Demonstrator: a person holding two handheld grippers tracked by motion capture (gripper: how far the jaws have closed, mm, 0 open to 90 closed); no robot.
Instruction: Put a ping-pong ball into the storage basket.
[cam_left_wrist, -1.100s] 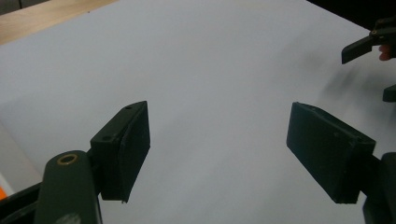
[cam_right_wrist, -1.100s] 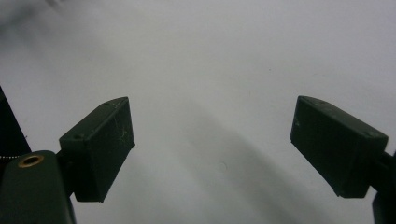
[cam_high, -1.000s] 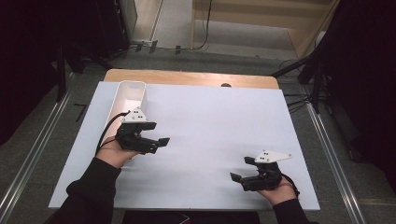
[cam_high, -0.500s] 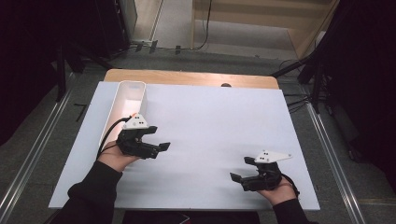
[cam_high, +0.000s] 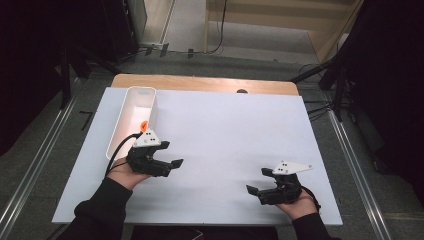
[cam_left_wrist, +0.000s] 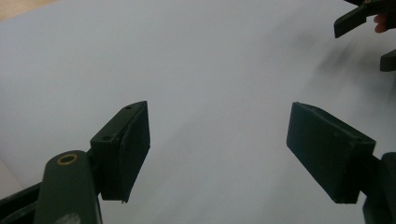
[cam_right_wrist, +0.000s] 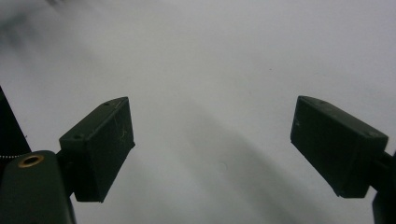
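- Looking down from the high view on a white table top (cam_high: 225, 135), with a strip of bare wood (cam_high: 200, 82) showing along its far edge.
- Standing near the far left corner: a long white bin (cam_high: 131, 131), open at the top, lying lengthwise away from the person.
- Peeking out inside the bin's near end: a small orange thing (cam_high: 143, 125), too small to make out.
- Hovering just beside the near end of that bin: the left gripper (cam_high: 174, 161), held in the left hand (cam_high: 125, 174), pointing toward the right side of the table.
- Standing released with a wide gap, grasping nothing: its two black jaws, with bare white table between them in the left gripper view (cam_left_wrist: 217, 154).
- Trailing from the left gripper back along the bin's near corner: a black cable (cam_high: 117, 147).
- Resting near the front right of the table: the right gripper (cam_high: 257, 182), held in the right hand (cam_high: 300, 205), pointing left toward the other gripper, well apart from it.
- Standing released and spread as well, clasping nothing: its jaws, with plain white surface between them in the right gripper view (cam_right_wrist: 212, 149).
- Showing at the top right corner of the left gripper view: the tips of the right gripper, farther off.
- Covering both forearms: dark sleeves (cam_high: 97, 215).
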